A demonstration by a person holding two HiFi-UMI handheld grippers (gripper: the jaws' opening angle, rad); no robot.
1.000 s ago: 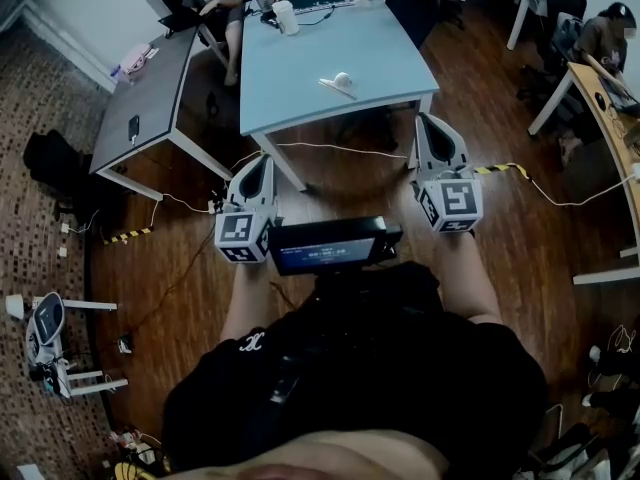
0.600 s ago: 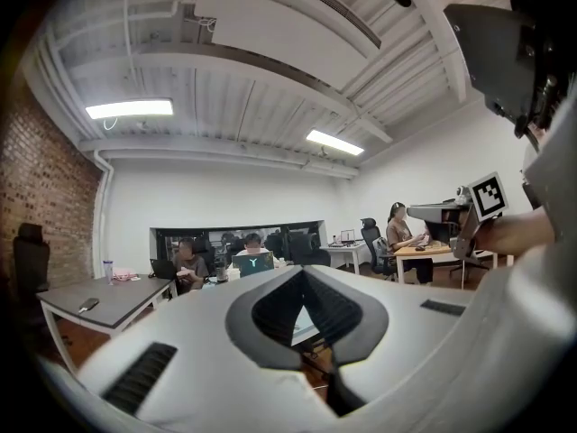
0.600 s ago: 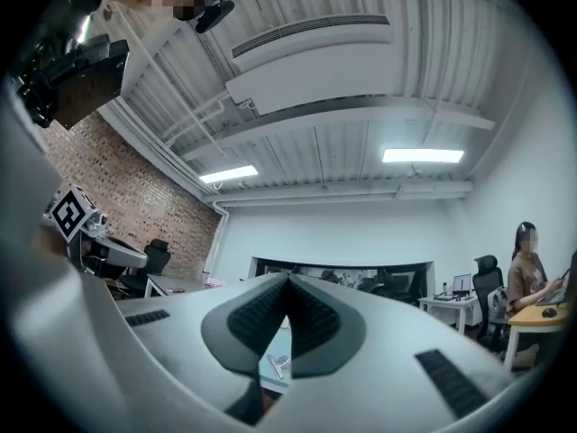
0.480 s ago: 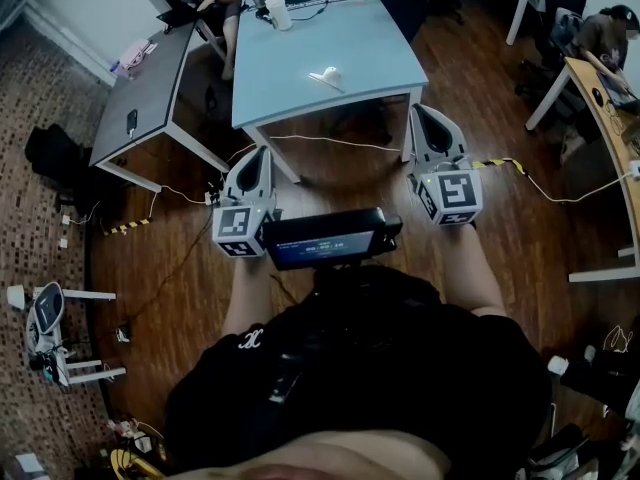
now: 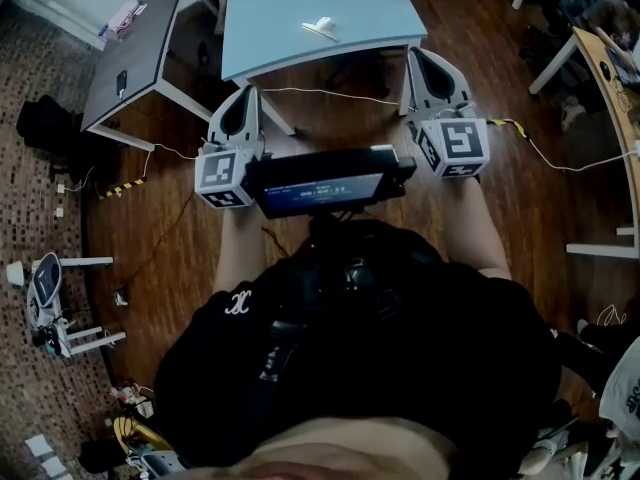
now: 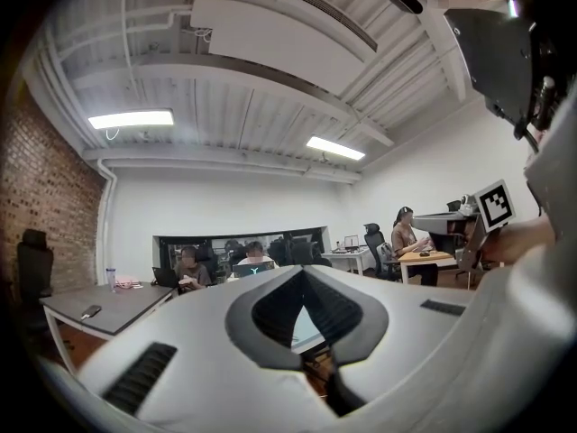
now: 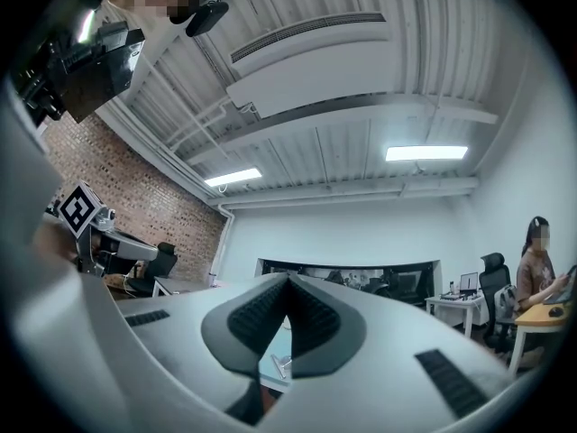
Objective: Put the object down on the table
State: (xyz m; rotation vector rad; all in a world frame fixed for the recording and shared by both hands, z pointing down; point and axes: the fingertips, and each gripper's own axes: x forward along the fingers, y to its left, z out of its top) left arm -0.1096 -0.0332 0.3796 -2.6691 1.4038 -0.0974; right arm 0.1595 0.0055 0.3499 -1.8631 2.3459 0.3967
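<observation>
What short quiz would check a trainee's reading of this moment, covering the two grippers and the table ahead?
1. True or false: the left gripper and the right gripper both have their jaws closed with nothing between them.
2. The small white object lies: A) on the light blue rectangular table; B) on the wooden floor; C) in the right gripper's jaws.
3. Fill in: in the head view, the dark rectangular screen at the person's chest sits ___ the two grippers' marker cubes.

Key: 1 true; 2 A; 3 between.
</observation>
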